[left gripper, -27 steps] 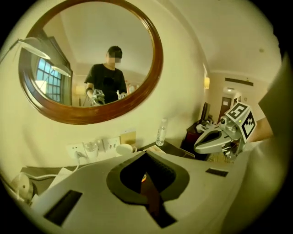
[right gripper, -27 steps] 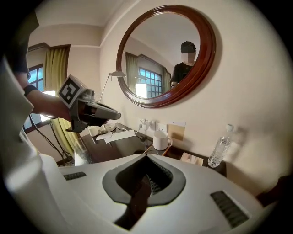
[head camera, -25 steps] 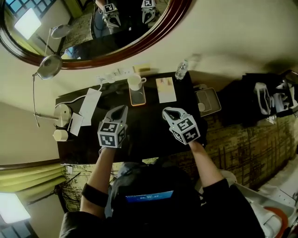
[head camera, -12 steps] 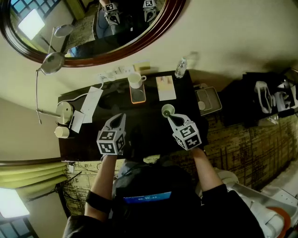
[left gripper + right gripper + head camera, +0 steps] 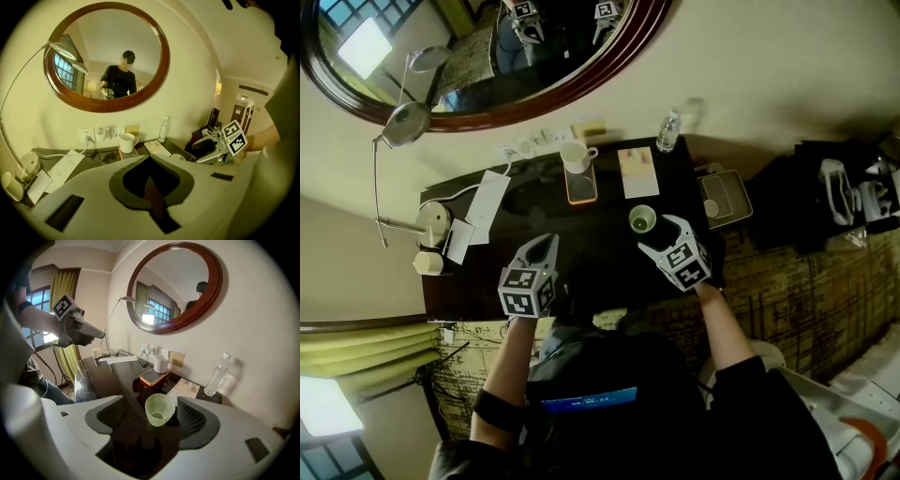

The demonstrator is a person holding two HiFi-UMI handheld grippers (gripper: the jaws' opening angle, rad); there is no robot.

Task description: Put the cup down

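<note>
Two grippers are seen in the head view over a dark table. The left gripper is held idle above the near edge. The right gripper is set just behind the small green cup, which stands mouth up on the table's right half. The cup is well apart from the white mug on its orange-rimmed tray and from the water bottle by the wall. That bare spot is judged to have been chosen so that nothing nearby is knocked. No writing can be read here: the print on the card is too small, and only square markers are carried on the cubes. In the left gripper view, the jaws are seen pressed together with nothing between them, the tool being held aside as a spare. In the right gripper view, the jaws have just been opening and are spread wide. The cup is framed between them, clear of one pad, though a light touch on the other cannot be ruled out. The release is judged made, with only withdrawal left. The bottle's label is illegible.
</note>
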